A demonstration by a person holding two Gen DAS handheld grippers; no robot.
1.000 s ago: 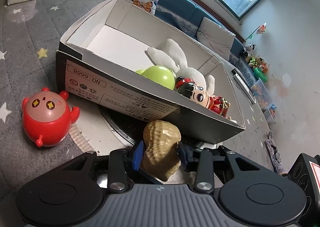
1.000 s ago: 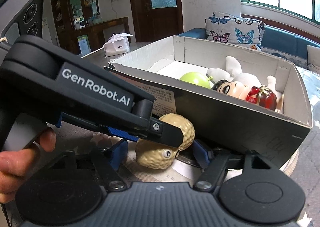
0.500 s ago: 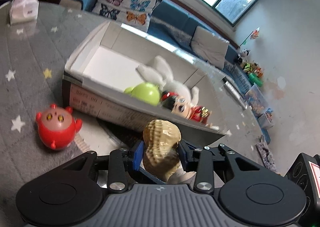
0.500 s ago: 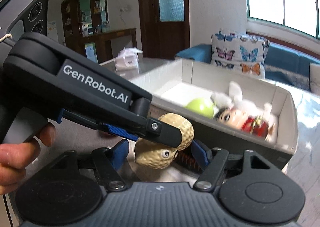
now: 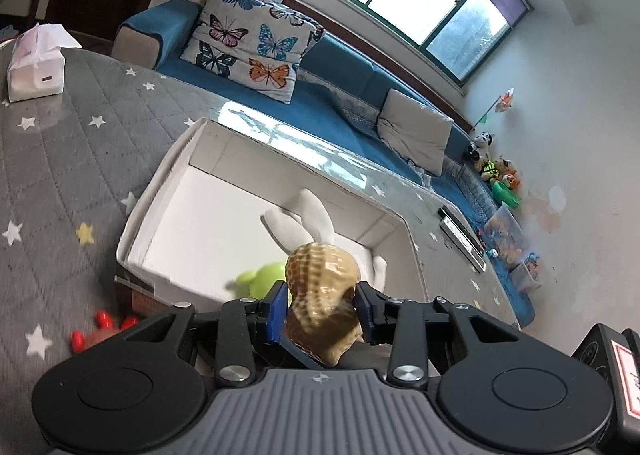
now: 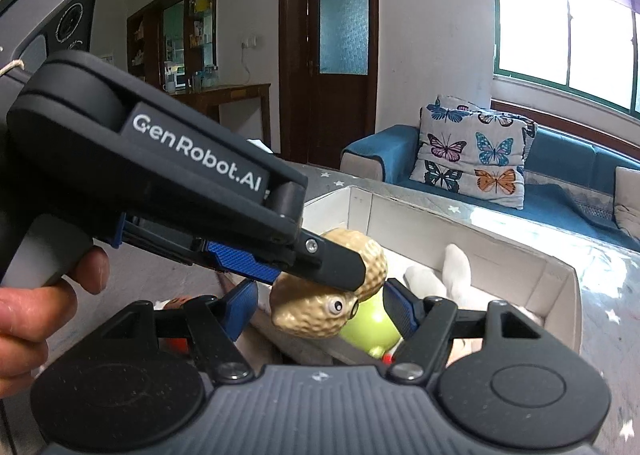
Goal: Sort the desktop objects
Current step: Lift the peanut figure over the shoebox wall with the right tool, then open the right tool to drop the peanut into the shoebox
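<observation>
The left claw (image 5: 320,307) is gripping a tan peanut toy (image 5: 322,295), its blue pads (image 5: 277,311) pressing in on both sides of the shell, and it is holding the toy in the air above the near end of a white cardboard box (image 5: 160,191) that is sitting on the grey star-patterned tabletop (image 5: 60,143). Inside the box a white plush rabbit (image 5: 308,215) is lying against the far wall and a green ball toy (image 5: 264,279) is resting beside it, partly hidden behind the peanut. A red round toy (image 5: 100,329) is sitting on the tabletop just outside the box's near corner, and a tissue pack (image 5: 34,63) is standing well apart at the far left edge. From the right wrist view the peanut toy (image 6: 320,315), with its googly eye showing, is hanging between the fingers of the right claw (image 6: 320,309), whose blue pads (image 6: 240,305) are standing apart and not touching it. A blue sofa (image 5: 352,71) is carrying a butterfly cushion (image 5: 252,43).
</observation>
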